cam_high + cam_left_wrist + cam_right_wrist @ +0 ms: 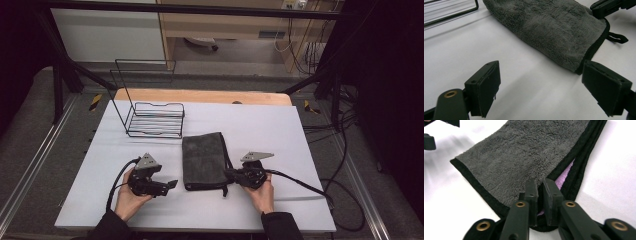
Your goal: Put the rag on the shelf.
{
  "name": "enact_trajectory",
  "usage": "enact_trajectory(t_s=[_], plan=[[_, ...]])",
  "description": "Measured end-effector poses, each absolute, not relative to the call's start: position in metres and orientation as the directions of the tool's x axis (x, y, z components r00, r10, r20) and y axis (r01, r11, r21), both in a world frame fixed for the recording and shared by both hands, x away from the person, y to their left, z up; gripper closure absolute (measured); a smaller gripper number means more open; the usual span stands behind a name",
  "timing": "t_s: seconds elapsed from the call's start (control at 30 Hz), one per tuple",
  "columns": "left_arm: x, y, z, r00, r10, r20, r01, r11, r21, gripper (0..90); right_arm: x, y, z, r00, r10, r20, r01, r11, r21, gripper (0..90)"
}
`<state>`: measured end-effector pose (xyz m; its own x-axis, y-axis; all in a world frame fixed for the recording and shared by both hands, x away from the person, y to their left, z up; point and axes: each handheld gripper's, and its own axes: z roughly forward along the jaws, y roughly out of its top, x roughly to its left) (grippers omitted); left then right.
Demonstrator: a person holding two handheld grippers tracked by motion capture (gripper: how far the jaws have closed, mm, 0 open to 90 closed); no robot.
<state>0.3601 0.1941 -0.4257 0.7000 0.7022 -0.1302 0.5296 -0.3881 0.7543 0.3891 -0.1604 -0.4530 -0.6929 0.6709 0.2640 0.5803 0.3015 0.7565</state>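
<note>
On the left of the white table (250, 120), the person's left hand (127, 200) holds the left gripper (170, 185) just beside the near left edge of the folded dark grey fleece towel with black trim (204, 160), not touching it. Its jaws stand wide apart over bare table, with the towel's near corner just beyond the right jaw in the left gripper view. Far left of the towel stands an empty black wire rack (152, 117). The towel lies at the middle of the table, long side running near to far. At its near right corner, the right gripper (539, 192), held in the right hand (262, 192), has its jaws drawn narrow and pinching the top layer's black hem; a purple underside (564, 178) shows beneath.
</note>
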Motion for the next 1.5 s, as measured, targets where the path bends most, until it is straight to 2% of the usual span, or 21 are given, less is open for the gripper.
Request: enact_trajectory(t_s=[0.17,0.37,0.4,0.47,0.57,0.6,0.93,1.27,1.5], plan=[[0.36,0.195,-0.425,0.698,0.703,-0.137,0.531,-0.379,0.758,15.8,0.388,-0.166,-0.443,-0.686,0.684,0.249,0.556,0.272,0.785,84.6],[0.359,0.189,-0.423,0.699,0.696,-0.162,0.542,-0.369,0.755,17.2,0.39,-0.172,-0.441,-0.67,0.714,0.202,0.557,0.305,0.772,83.2],[0.359,0.187,-0.422,0.698,0.696,-0.169,0.546,-0.364,0.755,18.0,0.391,-0.171,-0.443,-0.669,0.717,0.199,0.563,0.313,0.765,81.0],[0.359,0.182,-0.421,0.697,0.692,-0.188,0.553,-0.352,0.755,20.1,0.391,-0.17,-0.446,-0.665,0.723,0.186,0.565,0.325,0.758,69.5],[0.361,0.174,-0.419,0.688,0.693,-0.216,0.571,-0.334,0.75,25.3,0.391,-0.172,-0.442,-0.663,0.724,0.19,0.561,0.314,0.766,59.4],[0.362,0.17,-0.419,0.683,0.696,-0.224,0.579,-0.328,0.746,26.7,0.391,-0.173,-0.441,-0.663,0.725,0.188,0.554,0.306,0.775,58.4],[0.37,0.134,-0.428,0.64,0.728,-0.247,0.649,-0.339,0.681,40.3,0.391,-0.175,-0.447,-0.658,0.73,0.185,0.565,0.317,0.762,57.7],[0.363,0.128,-0.445,0.63,0.727,-0.272,0.675,-0.339,0.656,51.5,0.39,-0.171,-0.455,-0.663,0.731,0.16,0.556,0.338,0.759,62.1],[0.361,0.126,-0.445,0.62,0.731,-0.285,0.687,-0.331,0.646,64.1,0.39,-0.169,-0.457,-0.666,0.725,0.176,0.565,0.336,0.754,66.5]])
